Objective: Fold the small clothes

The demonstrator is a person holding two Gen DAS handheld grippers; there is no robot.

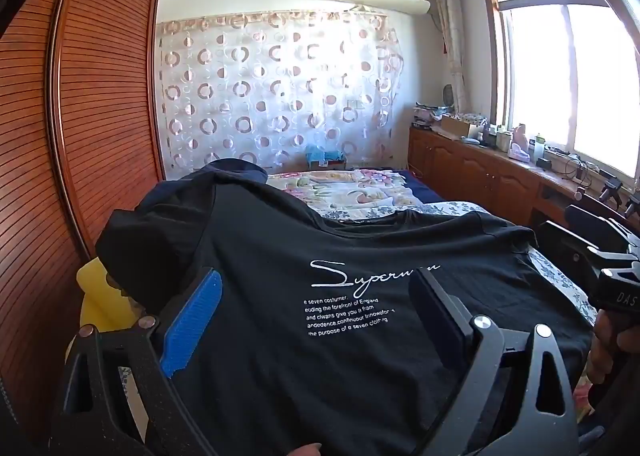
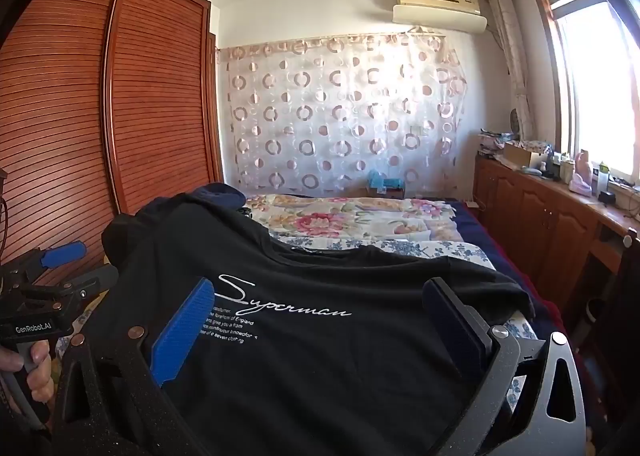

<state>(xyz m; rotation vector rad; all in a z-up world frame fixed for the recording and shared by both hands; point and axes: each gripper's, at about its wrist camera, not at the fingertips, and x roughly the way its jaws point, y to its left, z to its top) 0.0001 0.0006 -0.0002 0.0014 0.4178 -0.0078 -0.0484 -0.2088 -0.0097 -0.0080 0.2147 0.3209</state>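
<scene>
"Superman" script marks black T-shirt (image 2: 320, 356); handle reads "GenRobot.AI".

Black T-shirt (image 1: 328, 336) with white lettering; floral quilt (image 2: 360, 220); blue fingers (image 1: 192, 324).

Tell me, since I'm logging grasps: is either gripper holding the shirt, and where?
Neither. The left gripper and right gripper are open above the black shirt, gripping nothing.
</scene>
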